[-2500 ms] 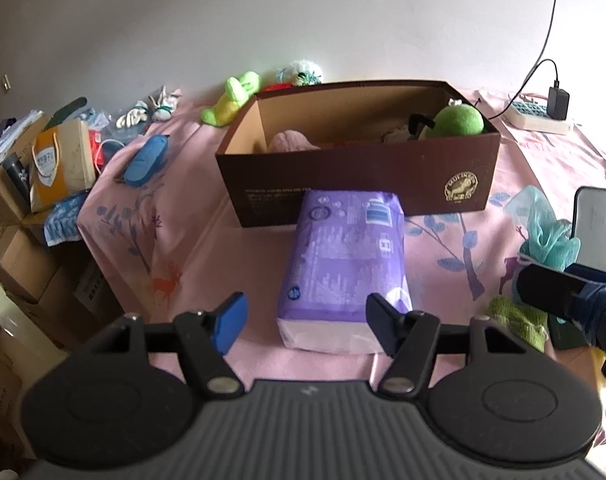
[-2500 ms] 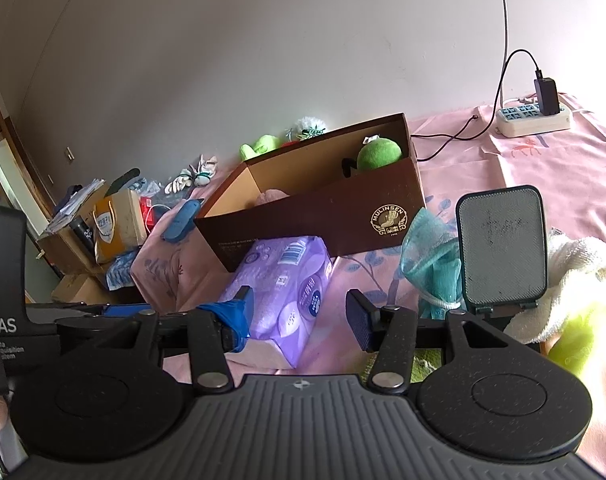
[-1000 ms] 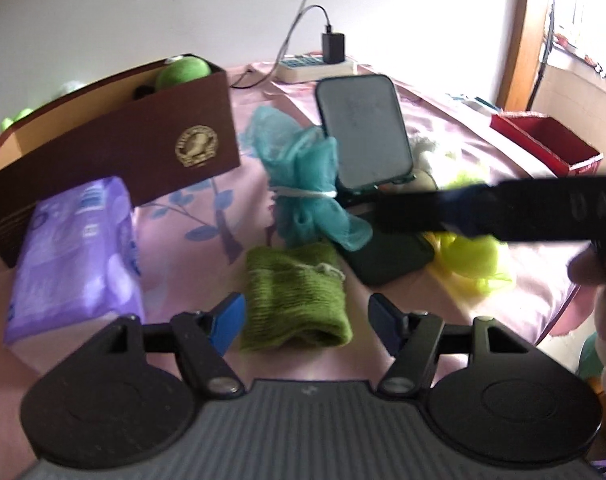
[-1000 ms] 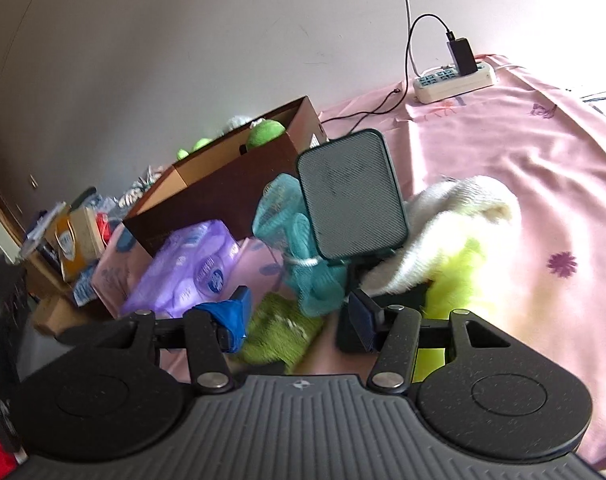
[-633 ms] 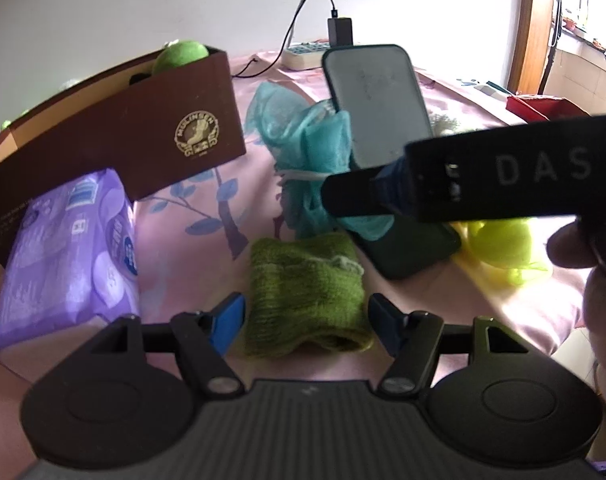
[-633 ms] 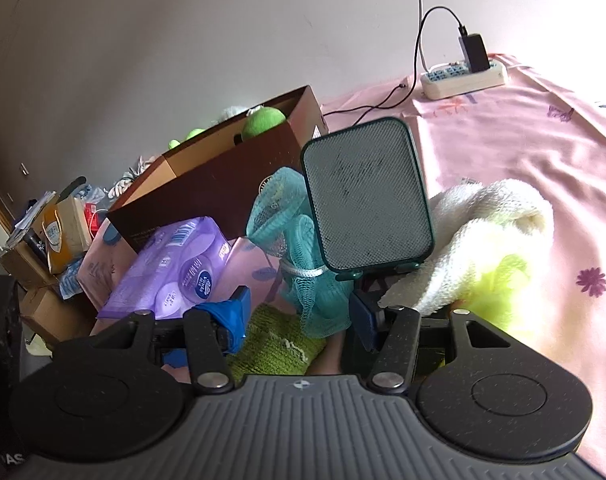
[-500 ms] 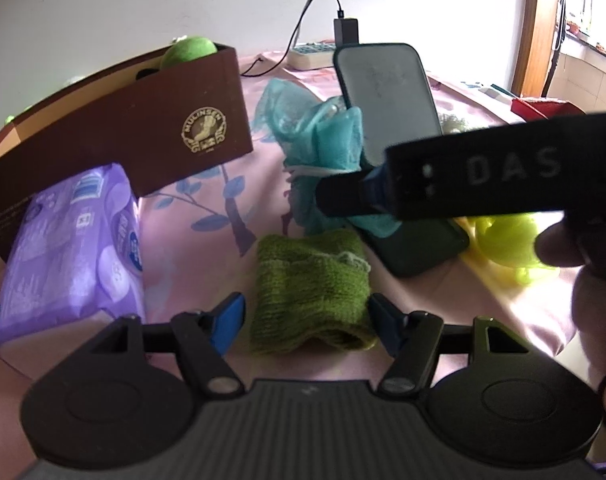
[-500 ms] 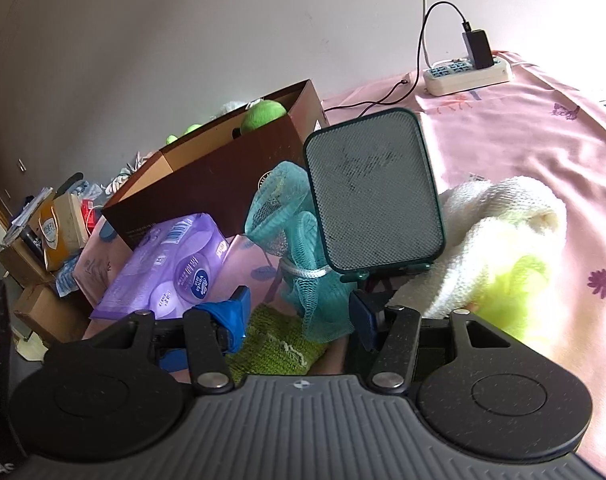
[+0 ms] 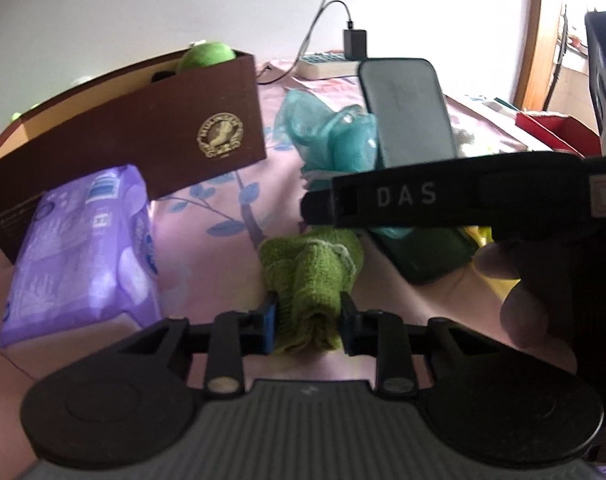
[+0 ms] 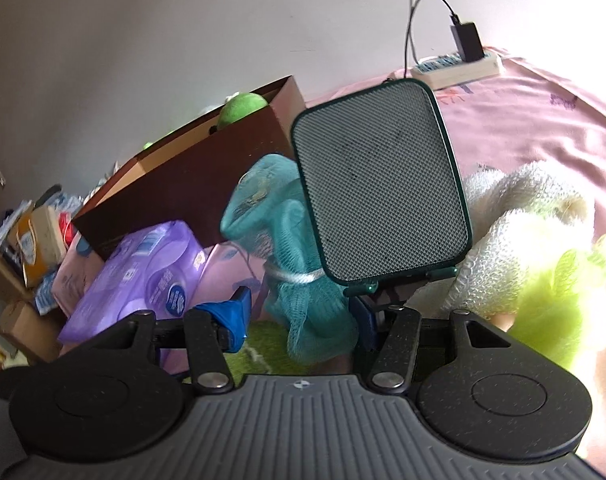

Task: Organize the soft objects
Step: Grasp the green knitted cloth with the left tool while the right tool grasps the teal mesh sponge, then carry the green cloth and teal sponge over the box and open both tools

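Observation:
My left gripper (image 9: 306, 320) is shut on a green knitted cloth (image 9: 311, 276) that lies on the pink bedsheet. A brown cardboard box (image 9: 135, 132) with a green plush ball (image 9: 207, 54) inside stands behind it. A teal mesh bath pouf (image 9: 327, 136) lies behind the cloth. My right gripper (image 10: 301, 318) is open, with the teal pouf (image 10: 299, 248) between its fingers, and its body crosses the left wrist view (image 9: 443, 196). A white towel (image 10: 515, 208) and a yellow-green fluffy thing (image 10: 559, 280) lie to the right.
A purple tissue pack (image 9: 83, 248) lies left of the cloth, in front of the box. A dark green stand with a mesh panel (image 10: 379, 184) stands beside the pouf. A power strip with a charger (image 10: 459, 64) lies at the back. Cartons (image 10: 27, 248) sit off the bed's left edge.
My left gripper turned from the tissue pack to the green cloth, moved over it and closed on it. My right gripper came closer to the teal pouf.

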A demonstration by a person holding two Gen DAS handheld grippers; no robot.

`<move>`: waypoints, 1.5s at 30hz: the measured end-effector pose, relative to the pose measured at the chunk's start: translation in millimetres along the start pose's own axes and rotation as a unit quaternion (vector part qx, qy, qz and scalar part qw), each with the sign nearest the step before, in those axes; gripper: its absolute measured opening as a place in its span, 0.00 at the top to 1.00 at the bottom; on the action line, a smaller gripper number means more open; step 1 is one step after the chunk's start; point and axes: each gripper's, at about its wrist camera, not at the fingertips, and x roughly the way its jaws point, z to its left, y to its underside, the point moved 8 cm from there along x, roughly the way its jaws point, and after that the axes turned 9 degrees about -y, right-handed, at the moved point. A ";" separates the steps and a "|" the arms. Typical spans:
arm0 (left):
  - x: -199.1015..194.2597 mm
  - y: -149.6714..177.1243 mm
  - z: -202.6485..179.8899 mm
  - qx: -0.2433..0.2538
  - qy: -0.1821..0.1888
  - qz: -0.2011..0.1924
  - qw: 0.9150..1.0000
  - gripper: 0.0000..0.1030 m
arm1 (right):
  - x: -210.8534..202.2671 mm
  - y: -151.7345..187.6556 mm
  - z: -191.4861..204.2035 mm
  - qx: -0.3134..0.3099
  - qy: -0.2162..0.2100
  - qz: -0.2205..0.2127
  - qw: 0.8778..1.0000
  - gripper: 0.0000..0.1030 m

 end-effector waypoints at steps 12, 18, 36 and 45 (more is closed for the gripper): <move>-25.8 6.2 14.0 -0.021 -0.010 -0.020 1.000 0.74 | -4.0 -0.3 11.8 -0.008 -0.021 -0.022 0.999 0.97; -40.7 7.6 23.7 -0.038 -0.007 -0.025 0.999 0.74 | -16.9 -4.3 30.4 -0.035 -0.049 -0.034 0.998 1.00; -93.7 -48.9 98.8 -0.081 -0.030 -0.097 0.992 0.74 | -22.7 -73.0 83.4 -0.005 -0.163 -0.049 0.985 1.00; -77.3 -108.7 154.1 -0.090 -0.063 -0.119 0.987 0.74 | 9.6 -123.5 103.5 0.015 -0.172 -0.053 0.984 1.00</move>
